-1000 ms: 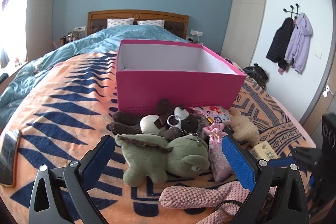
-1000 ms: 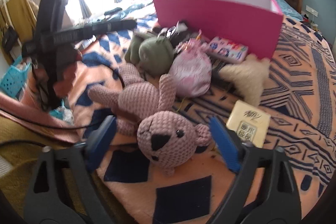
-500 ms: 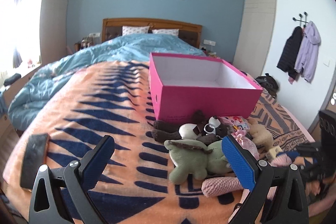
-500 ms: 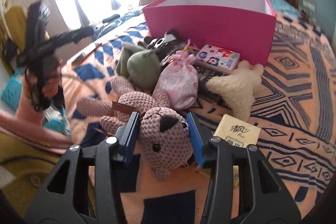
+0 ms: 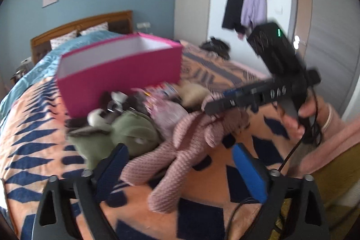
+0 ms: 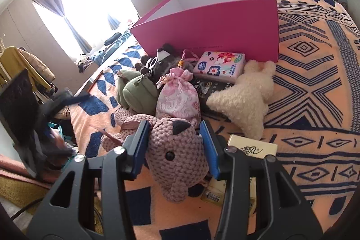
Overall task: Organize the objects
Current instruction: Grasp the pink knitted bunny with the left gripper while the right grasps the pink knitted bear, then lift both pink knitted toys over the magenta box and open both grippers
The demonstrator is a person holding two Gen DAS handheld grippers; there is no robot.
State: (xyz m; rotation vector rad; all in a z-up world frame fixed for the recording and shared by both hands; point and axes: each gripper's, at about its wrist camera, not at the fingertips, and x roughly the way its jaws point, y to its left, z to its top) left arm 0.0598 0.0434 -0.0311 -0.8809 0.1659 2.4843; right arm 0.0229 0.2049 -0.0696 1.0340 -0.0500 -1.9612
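The right gripper clamps the pink bear by its head, at the near edge of the bed. To box it well, the lift should go straight up, so the trailing legs clear the pile, then over the near wall of the pink box. The left gripper is closing astride the bear's legs, pads not pressing yet. Both grippers tilt downward.

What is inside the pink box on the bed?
The pink box is open on top. Only its white inner walls show, and nothing rises above the rim. The near wall hides the bottom in both views, so whether it is fully empty cannot be told.
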